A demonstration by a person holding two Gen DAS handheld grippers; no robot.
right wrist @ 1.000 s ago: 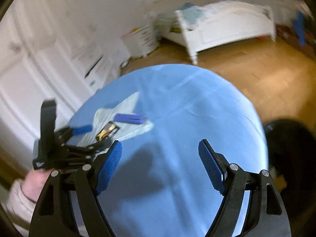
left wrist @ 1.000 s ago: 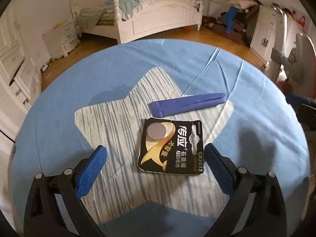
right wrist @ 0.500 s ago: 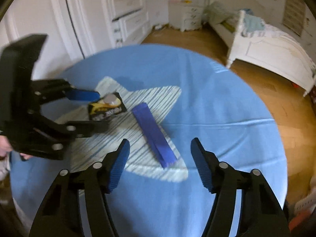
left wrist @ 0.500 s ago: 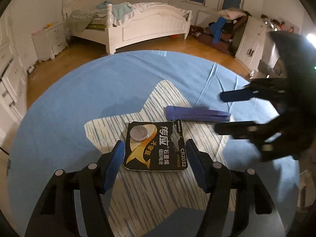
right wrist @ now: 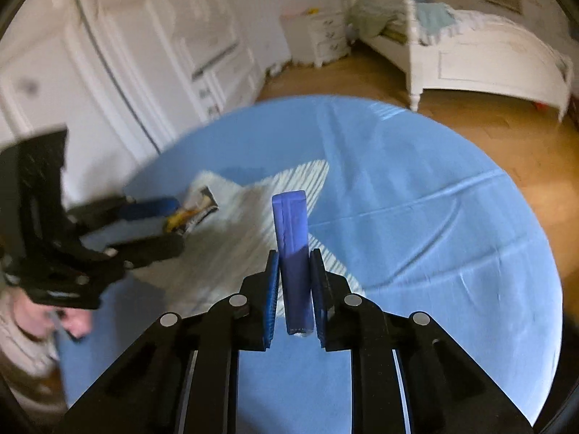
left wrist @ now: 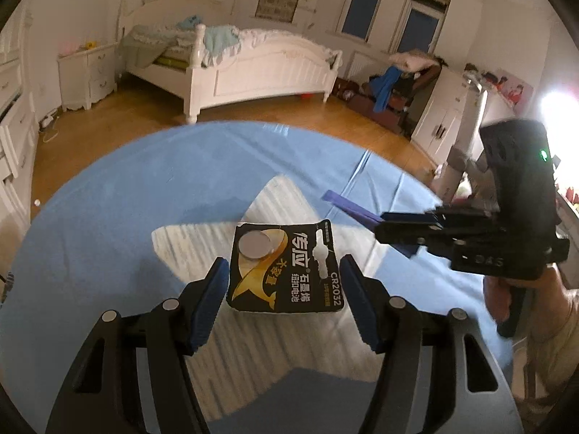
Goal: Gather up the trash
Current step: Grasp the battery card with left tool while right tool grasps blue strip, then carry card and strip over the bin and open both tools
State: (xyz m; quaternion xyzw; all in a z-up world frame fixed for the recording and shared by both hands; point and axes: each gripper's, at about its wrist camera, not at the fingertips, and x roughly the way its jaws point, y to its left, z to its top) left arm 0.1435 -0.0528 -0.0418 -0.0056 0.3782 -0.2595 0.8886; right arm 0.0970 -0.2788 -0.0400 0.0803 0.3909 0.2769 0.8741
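Here, over a round table draped in a blue cloth (left wrist: pixel 119 195) with a pale striped star, the left gripper (left wrist: pixel 284 298) pinches a black button-cell battery card (left wrist: pixel 284 271) by its side edges, lifted off the cloth. The right gripper (right wrist: pixel 294 298), jaws just closed, clamps a flat purple-blue wrapper (right wrist: pixel 293 231) that juts forward from the pads. No container shows.

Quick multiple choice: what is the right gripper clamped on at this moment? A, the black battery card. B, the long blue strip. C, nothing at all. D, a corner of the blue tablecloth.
B: in the right wrist view the right gripper has just closed, and its pads press on both sides of the long blue strip, while the black battery card sits between the left gripper's fingers.
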